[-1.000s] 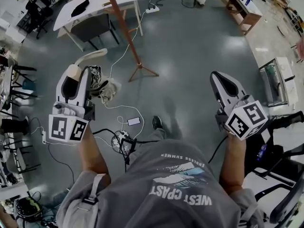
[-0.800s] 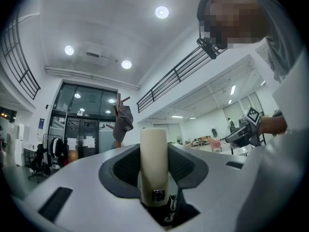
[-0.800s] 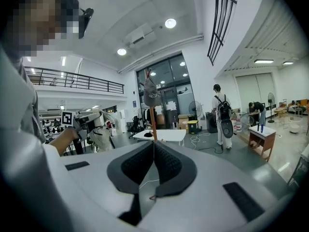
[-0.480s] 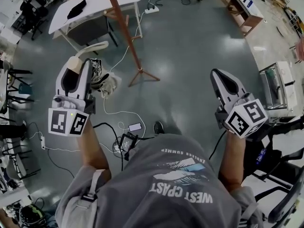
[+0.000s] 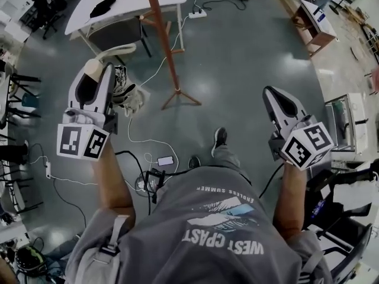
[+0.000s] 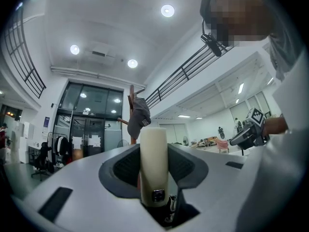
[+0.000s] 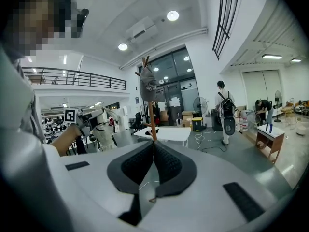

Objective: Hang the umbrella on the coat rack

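My left gripper (image 5: pixel 96 76) is shut on the umbrella's cream handle (image 5: pixel 91 69). The bundled, patterned canopy (image 5: pixel 125 94) hangs to its right. In the left gripper view the handle (image 6: pixel 153 166) stands upright between the jaws. The coat rack (image 5: pixel 164 37) is a red-brown pole rising from splayed feet on the floor ahead, between the two grippers. A grey cap (image 6: pixel 138 115) hangs near its top, also seen as the cap (image 7: pixel 147 83) in the right gripper view. My right gripper (image 5: pixel 274 94) is held at the right, its jaws together on nothing (image 7: pixel 153 151).
A white table (image 5: pixel 127 2) with a dark cloth stands behind the rack, with a chair (image 5: pixel 115 37) beneath it. Cables and a power strip (image 5: pixel 198 13) trail over the grey floor. A person with a backpack (image 7: pixel 225 111) stands farther off. A small wooden table (image 5: pixel 314 22) is at the right.
The view has advanced toward the coat rack and one foot has stepped forward. Both grippers keep their pose, and the left still holds the umbrella.
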Demonstrator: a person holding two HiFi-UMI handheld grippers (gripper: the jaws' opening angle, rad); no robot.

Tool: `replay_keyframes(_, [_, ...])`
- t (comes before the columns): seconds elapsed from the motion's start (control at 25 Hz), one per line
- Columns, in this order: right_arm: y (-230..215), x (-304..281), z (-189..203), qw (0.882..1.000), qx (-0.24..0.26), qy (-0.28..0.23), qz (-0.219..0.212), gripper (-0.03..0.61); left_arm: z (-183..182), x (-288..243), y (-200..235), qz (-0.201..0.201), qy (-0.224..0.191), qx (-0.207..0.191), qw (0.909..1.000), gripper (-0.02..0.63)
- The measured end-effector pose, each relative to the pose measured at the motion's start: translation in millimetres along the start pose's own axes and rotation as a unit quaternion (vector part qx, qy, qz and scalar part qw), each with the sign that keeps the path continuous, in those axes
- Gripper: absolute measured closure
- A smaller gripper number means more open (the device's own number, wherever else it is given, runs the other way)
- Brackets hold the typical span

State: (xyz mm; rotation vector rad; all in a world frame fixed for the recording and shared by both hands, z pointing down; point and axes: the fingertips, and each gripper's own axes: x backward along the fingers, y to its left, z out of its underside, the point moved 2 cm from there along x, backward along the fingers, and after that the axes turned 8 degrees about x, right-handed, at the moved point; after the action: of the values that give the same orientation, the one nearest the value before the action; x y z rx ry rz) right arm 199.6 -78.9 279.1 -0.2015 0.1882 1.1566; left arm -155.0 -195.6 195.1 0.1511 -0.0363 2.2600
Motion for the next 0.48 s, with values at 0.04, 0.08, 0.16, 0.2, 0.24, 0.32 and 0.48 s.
replay_keyframes(0.04, [-4.3, -7.0, 1.3, 1.000, -0.002, 0.000, -0.004, 0.549, 0.5, -3.4, 2.8, -0.005, 0.000, -0.001, 1.0000, 0.448])
replay_keyframes(0.08, [-7.2, -14.8, 3.0, 1.000, -0.005, 0.001, -0.011, 0.549, 1.4, -6.9, 5.9, -0.011, 0.000, -0.001, 0.9999, 0.448])
replay_keyframes(0.16, [-10.1, -31.0, 6.9, 1.000, -0.007, 0.003, -0.029, 0.549, 4.4, -12.5, 11.8, -0.024, 0.000, 0.002, 0.9997, 0.448])
replay_keyframes(0.2, [-11.7, -39.1, 8.7, 0.999, -0.008, 0.005, -0.038, 0.549, 5.9, -15.1, 14.3, -0.030, 0.000, 0.003, 0.9995, 0.448])
replay_keyframes(0.24, [-14.4, -47.2, 10.4, 0.999, -0.009, 0.007, -0.045, 0.549, 7.4, -18.2, 16.9, -0.036, 0.001, 0.005, 0.9994, 0.448])
replay_keyframes(0.32, [-21.8, -64.0, 12.0, 0.998, -0.013, 0.014, -0.055, 0.549, 10.2, -26.5, 23.7, -0.047, 0.003, 0.007, 0.9989, 0.448])
replay_keyframes(0.48, [-36.2, -96.6, 8.0, 0.997, -0.012, 0.030, -0.077, 0.549, 14.4, -46.0, 38.8, -0.070, 0.006, 0.005, 0.9975, 0.448])
